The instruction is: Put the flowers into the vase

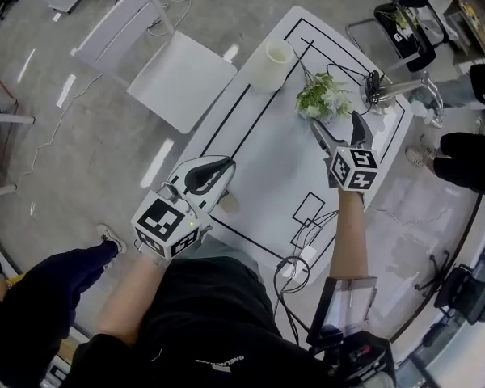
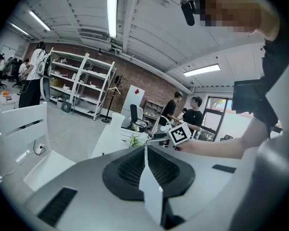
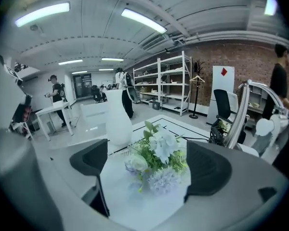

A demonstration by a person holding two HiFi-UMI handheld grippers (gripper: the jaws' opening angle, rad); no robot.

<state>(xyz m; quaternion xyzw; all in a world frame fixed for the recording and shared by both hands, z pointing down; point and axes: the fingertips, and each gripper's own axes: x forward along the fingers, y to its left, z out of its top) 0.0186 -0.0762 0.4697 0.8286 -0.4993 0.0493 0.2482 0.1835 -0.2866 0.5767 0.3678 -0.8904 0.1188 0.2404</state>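
Observation:
A bunch of white, lilac and green flowers (image 1: 323, 99) lies on the white table (image 1: 267, 176), near its far right. The white vase (image 1: 275, 65) stands upright just left of it, at the table's far edge. My right gripper (image 1: 335, 124) is open, its jaws pointing at the bunch from the near side. In the right gripper view the flowers (image 3: 156, 160) lie between the spread pads (image 3: 209, 170), untouched by them, with the vase (image 3: 119, 119) behind on the left. My left gripper (image 1: 220, 168) hovers over the table's near left edge, shut and empty (image 2: 145, 153).
A white chair (image 1: 178, 63) stands left of the table. A metal stand with black cables (image 1: 392, 89) sits at the table's far right corner. More cables (image 1: 295, 265) hang off the near edge. People stand to the right (image 1: 469, 148). Black lines mark the tabletop.

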